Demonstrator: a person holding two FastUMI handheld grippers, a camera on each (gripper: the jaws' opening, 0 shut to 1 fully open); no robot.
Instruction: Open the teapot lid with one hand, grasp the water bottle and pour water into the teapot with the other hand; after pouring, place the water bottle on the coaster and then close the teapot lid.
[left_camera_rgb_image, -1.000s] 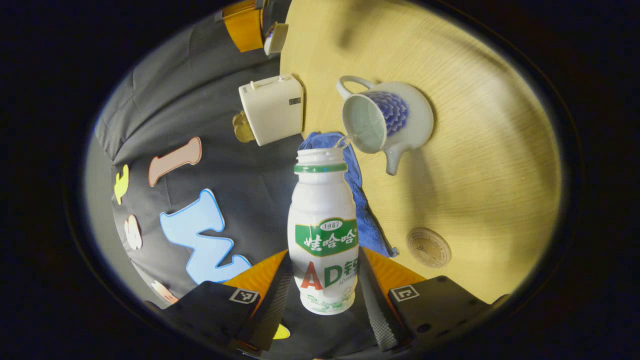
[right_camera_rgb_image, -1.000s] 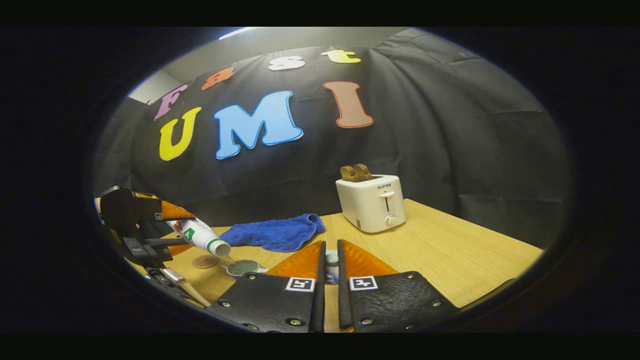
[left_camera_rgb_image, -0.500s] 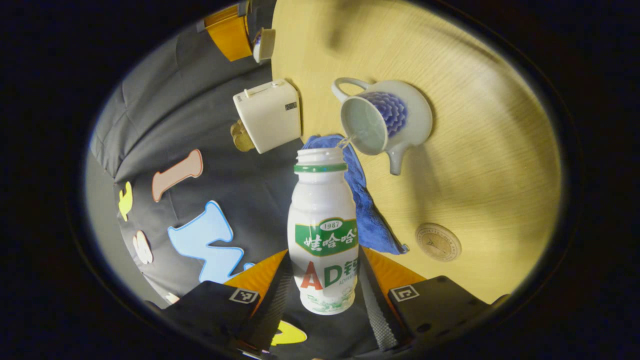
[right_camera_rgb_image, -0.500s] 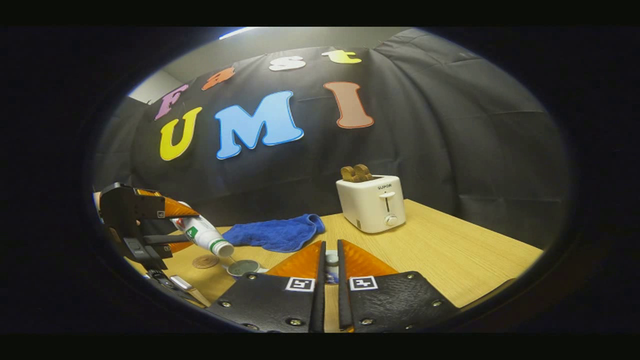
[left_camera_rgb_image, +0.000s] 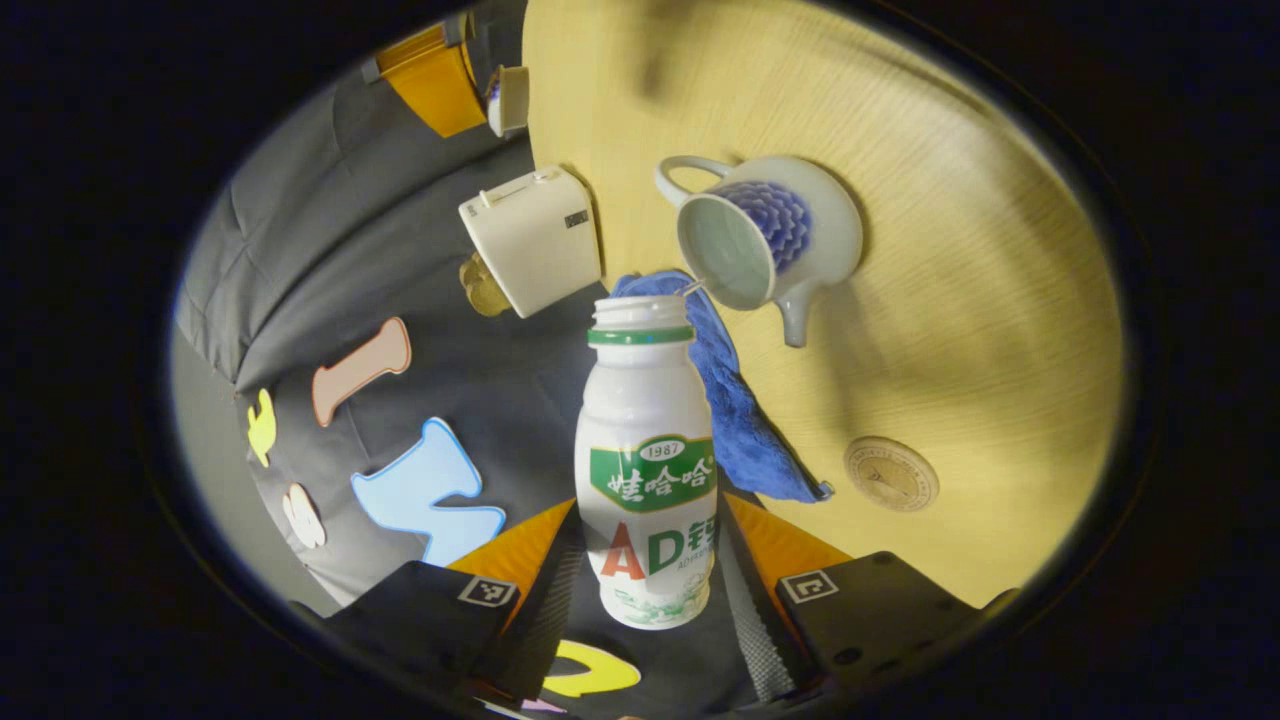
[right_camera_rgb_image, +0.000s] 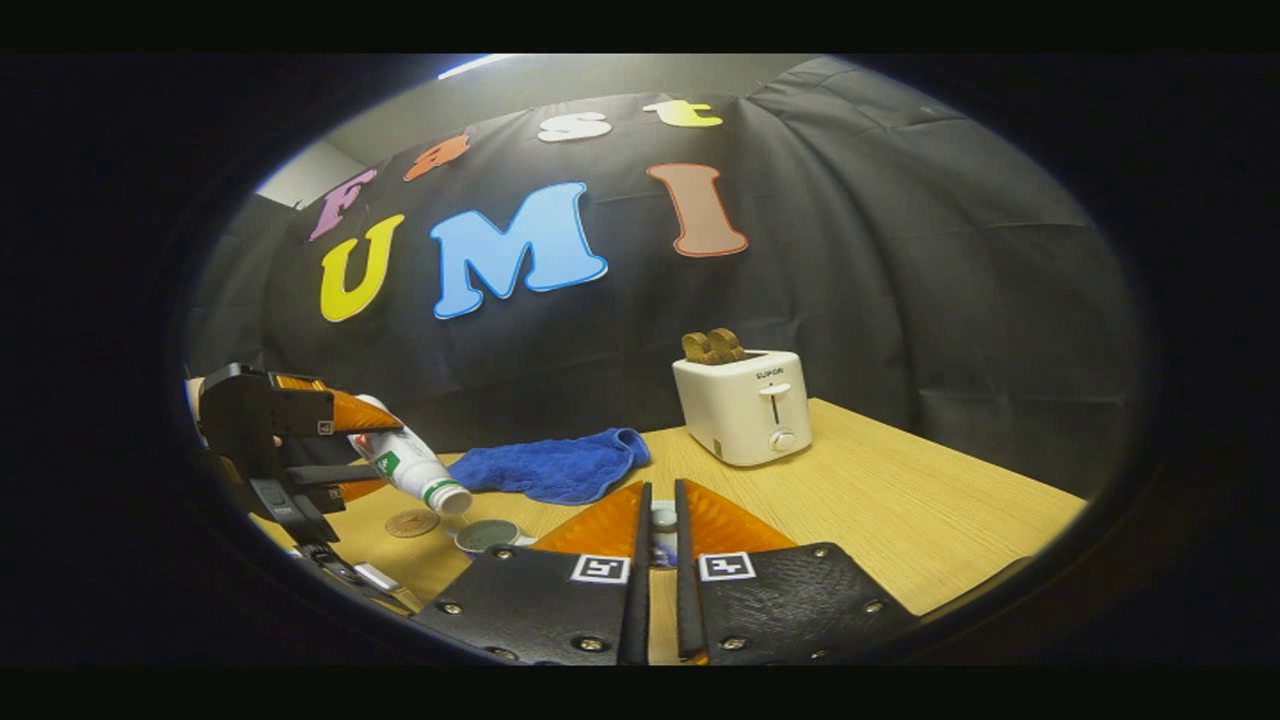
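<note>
My left gripper is shut on a white water bottle with a green label and no cap. The bottle is tipped mouth-first toward the open white-and-blue teapot, and a thin trickle runs from its mouth to the pot's rim. A round brown coaster lies bare on the table. In the right gripper view my right gripper is shut on the teapot lid, held off to the side. There the left gripper tilts the bottle over the teapot, with the coaster behind it.
A blue cloth lies crumpled behind the teapot. A white toaster with bread in its slots stands at the back of the wooden table. Black cloth walls close the booth.
The left gripper has risen a little and tipped the bottle more steeply. The stream into the teapot has thinned. The right gripper has stayed still with the lid.
</note>
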